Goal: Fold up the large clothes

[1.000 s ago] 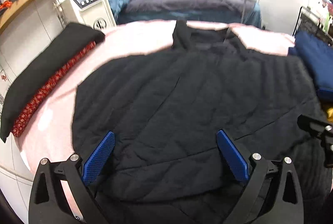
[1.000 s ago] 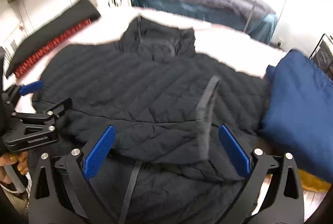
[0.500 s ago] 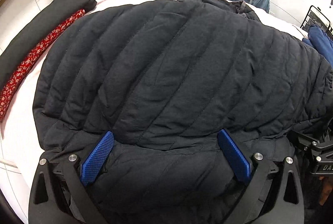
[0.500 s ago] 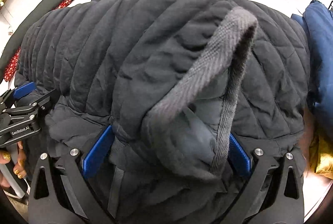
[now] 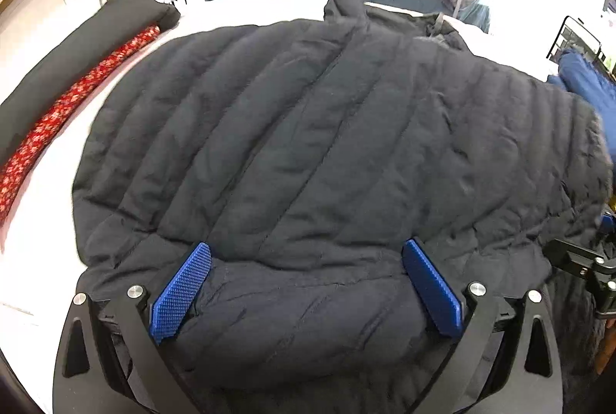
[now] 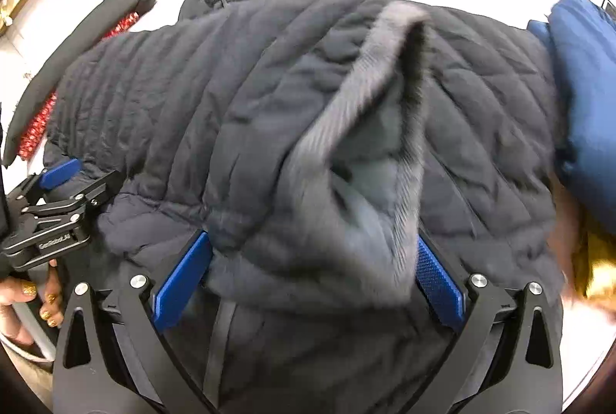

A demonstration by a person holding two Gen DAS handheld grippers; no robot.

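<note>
The black jacket [image 5: 327,144] lies on the bed [image 5: 46,240], its lower edge bunched between both spread grippers, left gripper [image 5: 306,283] and right gripper [image 6: 308,275]. One fold looks underway; more seem left.

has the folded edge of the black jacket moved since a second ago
Yes. The black jacket has had its near edge carried forward over itself, toward the collar, now covering more of the white bed surface.

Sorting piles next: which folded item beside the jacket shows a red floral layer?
The black folded bundle left of the black quilted jacket; the folded blue garment is plain.
</note>
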